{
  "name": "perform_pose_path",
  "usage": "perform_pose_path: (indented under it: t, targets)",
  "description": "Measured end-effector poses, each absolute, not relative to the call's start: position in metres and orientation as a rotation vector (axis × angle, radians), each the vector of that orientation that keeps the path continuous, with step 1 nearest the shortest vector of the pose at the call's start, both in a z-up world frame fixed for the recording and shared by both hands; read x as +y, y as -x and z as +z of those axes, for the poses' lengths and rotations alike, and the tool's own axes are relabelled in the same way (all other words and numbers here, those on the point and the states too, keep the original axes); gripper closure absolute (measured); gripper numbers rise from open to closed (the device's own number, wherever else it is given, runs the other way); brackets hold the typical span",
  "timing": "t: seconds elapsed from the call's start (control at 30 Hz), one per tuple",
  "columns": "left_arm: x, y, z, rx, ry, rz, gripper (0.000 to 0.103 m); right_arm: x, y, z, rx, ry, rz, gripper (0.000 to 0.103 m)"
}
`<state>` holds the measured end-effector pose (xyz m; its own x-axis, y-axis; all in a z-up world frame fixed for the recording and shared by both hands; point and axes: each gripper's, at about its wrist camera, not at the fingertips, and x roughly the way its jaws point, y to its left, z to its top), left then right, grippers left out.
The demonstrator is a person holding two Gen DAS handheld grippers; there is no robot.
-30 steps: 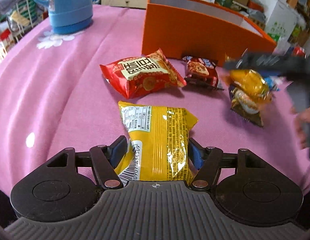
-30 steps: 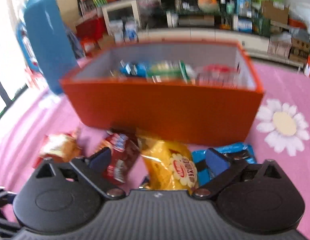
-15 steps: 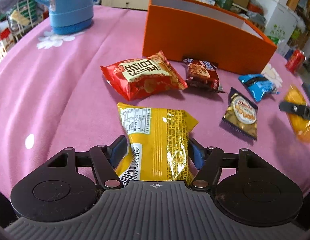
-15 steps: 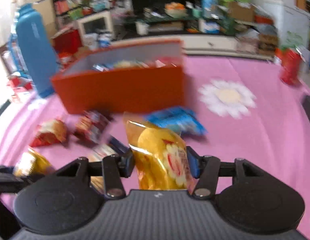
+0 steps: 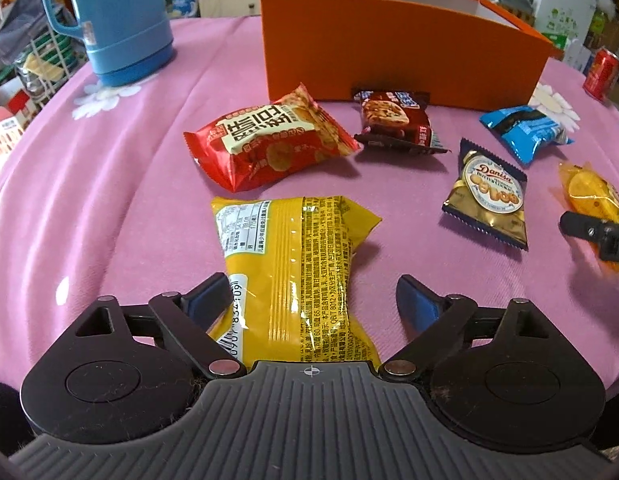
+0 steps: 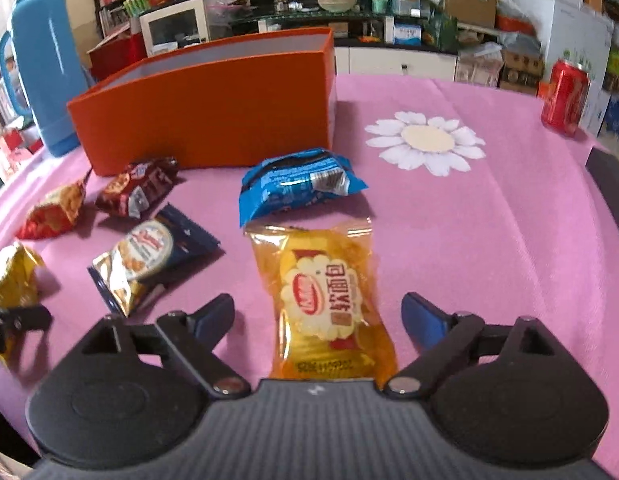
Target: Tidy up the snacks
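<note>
Both grippers, left (image 5: 311, 300) and right (image 6: 317, 316), stand released, each straddling a yellow pack (image 5: 293, 264) and bread pack (image 6: 325, 300) on the counter (image 6: 489, 220); each should center before clenching.

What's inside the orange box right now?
Only the pale inner walls near the rim of the orange box show in both wrist views. Its floor and any contents are hidden by the tall front wall.
</note>
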<state>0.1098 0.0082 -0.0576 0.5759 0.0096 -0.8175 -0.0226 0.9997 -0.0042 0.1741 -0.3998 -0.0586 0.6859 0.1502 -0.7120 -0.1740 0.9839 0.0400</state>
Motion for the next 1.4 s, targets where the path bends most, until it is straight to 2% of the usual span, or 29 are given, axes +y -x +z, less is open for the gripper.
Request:
perform_pose_path:
  t: [0.27,0.5,0.53,0.57,0.6,0.63,0.67,0.7,0.8,1.0,1.13,1.4]
  targets:
    - [0.006,-0.11,-0.06,0.947,0.015,0.016,0.021,-0.4,-0.171,-0.06,0.766,0.061,0.192,0.01]
    - [0.005,-0.108,-0.06,0.934,0.007,0.012,0.02,-0.397,-0.176,-0.059,0.778,0.062,0.196,0.011]
    - [0.005,-0.108,-0.06,0.934,0.008,0.012,0.023,-0.397,-0.176,-0.058,0.777,0.063,0.194,0.015]
    - [0.006,-0.107,-0.059,0.932,0.008,0.011,0.03,-0.398,-0.175,-0.058,0.777,0.064,0.194,0.016]
    - [0.006,-0.106,-0.057,0.927,0.005,0.007,0.036,-0.398,-0.174,-0.057,0.777,0.067,0.195,0.023]
    - [0.007,-0.105,-0.055,0.921,0.003,0.003,0.056,-0.399,-0.173,-0.055,0.774,0.066,0.201,0.036]
    - [0.008,-0.104,-0.052,0.913,0.001,-0.002,0.086,-0.399,-0.171,-0.054,0.77,0.066,0.203,0.045]
    - [0.009,-0.105,-0.049,0.92,0.005,-0.018,0.087,-0.4,-0.17,-0.052,0.771,0.067,0.204,0.052]
    - [0.017,-0.102,-0.043,0.945,0.051,-0.009,0.09,-0.402,-0.164,-0.048,0.79,0.042,0.218,0.06]
    - [0.038,-0.083,-0.018,0.912,0.149,-0.045,0.09,-0.412,-0.135,-0.016,0.74,-0.152,0.274,0.06]
    - [0.051,-0.096,0.011,0.859,0.2,-0.07,0.09,-0.405,-0.138,0.02,0.669,-0.157,0.312,0.059]
    - [0.061,-0.206,0.075,0.718,0.173,-0.097,0.089,-0.362,-0.247,0.084,0.537,-0.066,0.376,0.057]
